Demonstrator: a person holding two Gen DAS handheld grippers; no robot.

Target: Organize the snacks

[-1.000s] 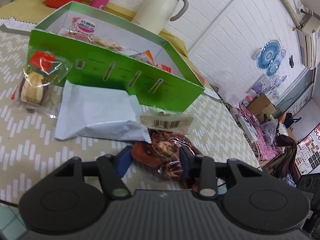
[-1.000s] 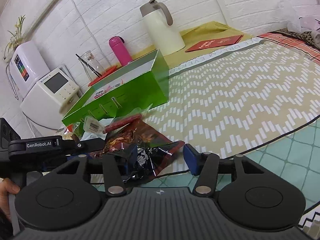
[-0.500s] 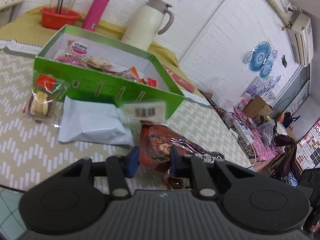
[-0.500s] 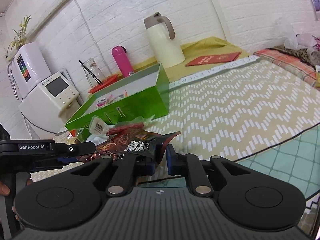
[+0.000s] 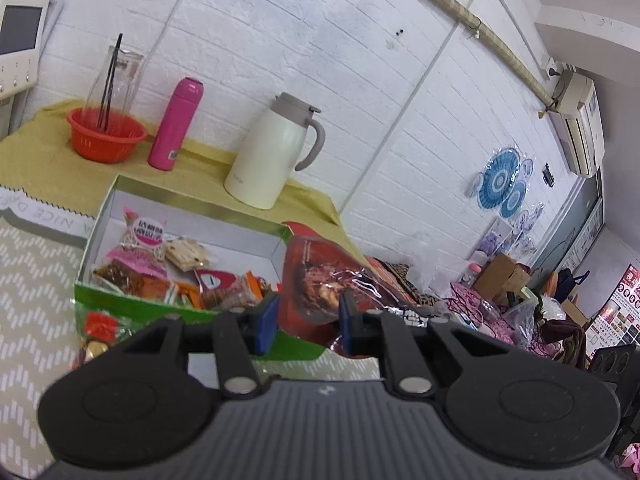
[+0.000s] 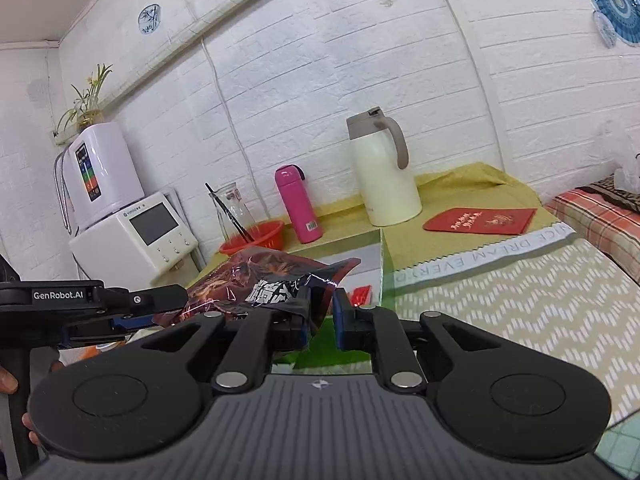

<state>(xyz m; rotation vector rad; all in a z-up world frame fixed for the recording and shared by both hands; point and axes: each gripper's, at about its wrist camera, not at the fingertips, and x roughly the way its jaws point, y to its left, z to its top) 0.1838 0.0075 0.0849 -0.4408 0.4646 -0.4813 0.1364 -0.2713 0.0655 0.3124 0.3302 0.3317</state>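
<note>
Dark red, glossy foil snack pouch (image 5: 320,280), crinkled and printed with a food picture, held off the table between both tools, at the right-hand end of the green cardboard box (image 5: 120,305). Left gripper (image 5: 308,322): blue pads narrow, pinched on the pouch's lower edge. Right gripper (image 6: 322,320): jaws drawn in tight on the black-printed end of the same pouch (image 6: 280,280), though how much film sits between the pads is hard to tell in this view. Left tool shows in the right wrist view as a black arm reaching in from the left, a hand (image 6: 8,380) partly visible on its handle. Box is open-topped, white inside, already holding a pink-labelled bag (image 5: 144,240), crackers and several small red and orange packets. One loose clear-wrapped sweet with a red label (image 5: 100,326) lies on the chevron tablecloth (image 5: 32,280) just outside the box's near wall. Behind: cream thermal jug (image 5: 272,152), pink flask (image 5: 176,124), red basket (image 5: 106,136). Risks, as judged: slick film could slide out of a thin edge grip; two tools pulling apart could tear or stretch the pouch; its hanging belly could catch the box wall and shove the light box toward the jug.
</note>
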